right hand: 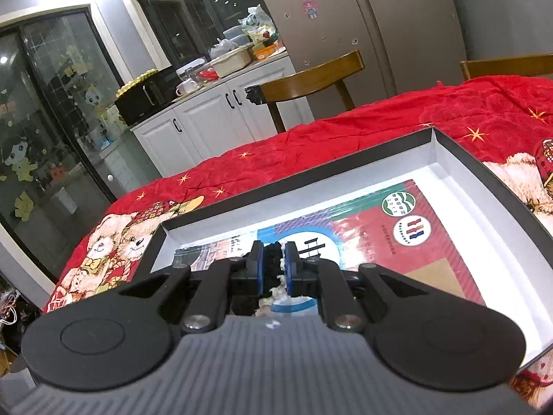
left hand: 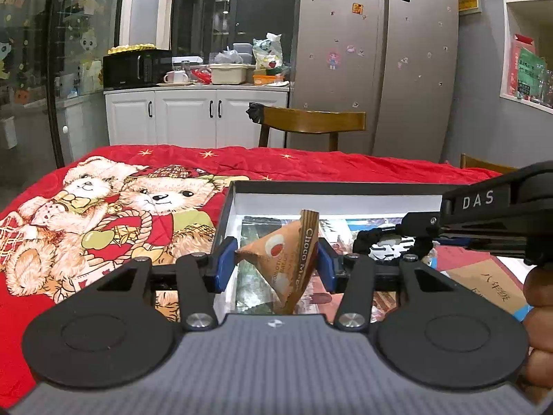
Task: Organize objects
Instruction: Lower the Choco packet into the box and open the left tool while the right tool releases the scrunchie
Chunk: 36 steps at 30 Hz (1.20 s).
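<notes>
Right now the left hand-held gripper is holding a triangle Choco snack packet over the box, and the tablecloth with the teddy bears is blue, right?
Not quite. The tablecloth with the teddy bears is red, not blue, as the left wrist view shows. The rest holds: the left hand-held gripper holds the triangular Choco snack packet over the box.

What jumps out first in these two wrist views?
The bright red teddy-bear blanket covering the table, with an open shallow box on it holding books. Over the box, the left gripper pinches a triangular Choco snack pouch, and the right gripper is shut on a black-and-white fuzzy item.
</notes>
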Available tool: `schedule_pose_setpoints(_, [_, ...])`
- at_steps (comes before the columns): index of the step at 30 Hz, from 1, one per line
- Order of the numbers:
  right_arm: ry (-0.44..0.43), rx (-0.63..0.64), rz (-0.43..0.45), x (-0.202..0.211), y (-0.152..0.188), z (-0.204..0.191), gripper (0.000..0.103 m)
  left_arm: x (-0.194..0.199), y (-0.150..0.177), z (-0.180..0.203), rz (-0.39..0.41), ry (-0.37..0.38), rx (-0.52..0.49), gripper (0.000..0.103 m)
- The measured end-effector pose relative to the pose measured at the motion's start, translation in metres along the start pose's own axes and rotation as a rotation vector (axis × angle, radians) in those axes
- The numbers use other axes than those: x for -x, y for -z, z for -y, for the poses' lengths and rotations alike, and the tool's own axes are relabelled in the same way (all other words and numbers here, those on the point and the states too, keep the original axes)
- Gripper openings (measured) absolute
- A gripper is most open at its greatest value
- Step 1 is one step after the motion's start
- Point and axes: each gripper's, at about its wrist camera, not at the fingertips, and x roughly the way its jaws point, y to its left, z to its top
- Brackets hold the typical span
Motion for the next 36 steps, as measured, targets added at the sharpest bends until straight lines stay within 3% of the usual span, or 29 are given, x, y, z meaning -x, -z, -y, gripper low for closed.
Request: schedule_pose_setpoints(36, [-0.019, 0.006, -0.044, -0.0075, 0.0012, 0.0028, 0.015, -0.0077, 0.0024, 0.0052, -0.049, -0.009, -0.028, 0.056])
